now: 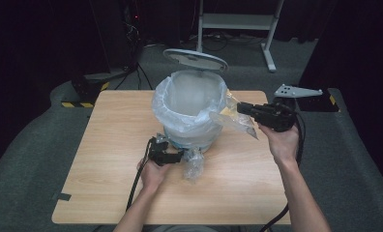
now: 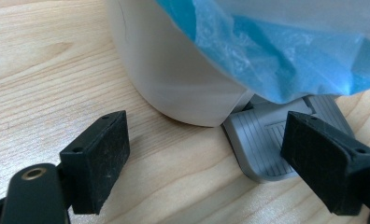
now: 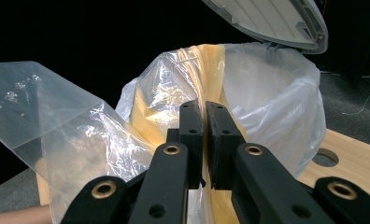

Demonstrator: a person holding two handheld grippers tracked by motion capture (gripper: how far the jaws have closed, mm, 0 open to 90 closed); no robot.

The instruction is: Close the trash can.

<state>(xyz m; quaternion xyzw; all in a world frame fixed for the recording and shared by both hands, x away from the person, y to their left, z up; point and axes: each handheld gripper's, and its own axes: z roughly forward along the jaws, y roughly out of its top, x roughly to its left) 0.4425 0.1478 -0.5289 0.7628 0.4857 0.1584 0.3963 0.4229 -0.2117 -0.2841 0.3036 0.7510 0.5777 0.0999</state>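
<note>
A small white pedal bin [image 1: 192, 137] stands mid-table with its lid [image 1: 195, 60] up, lined with a clear plastic bag [image 1: 187, 104]. My right gripper [image 1: 242, 108] is at the bin's right, raised to rim height. In the right gripper view the right gripper [image 3: 204, 112] is shut on the bag's edge, at its yellow band [image 3: 206, 70]. A loose flap of the bag [image 3: 57, 121] hangs from the grip. My left gripper [image 1: 180, 155] lies low at the bin's front. The left gripper [image 2: 211, 163] is open, its jaws either side of the grey foot pedal [image 2: 262, 144].
A crumpled fold of clear plastic [image 1: 194, 166] hangs onto the wooden table [image 1: 107, 145] beside the left gripper. A white metal frame [image 1: 238, 21] stands on the floor behind the table. A round hole [image 3: 325, 156] is cut in the tabletop near the bin.
</note>
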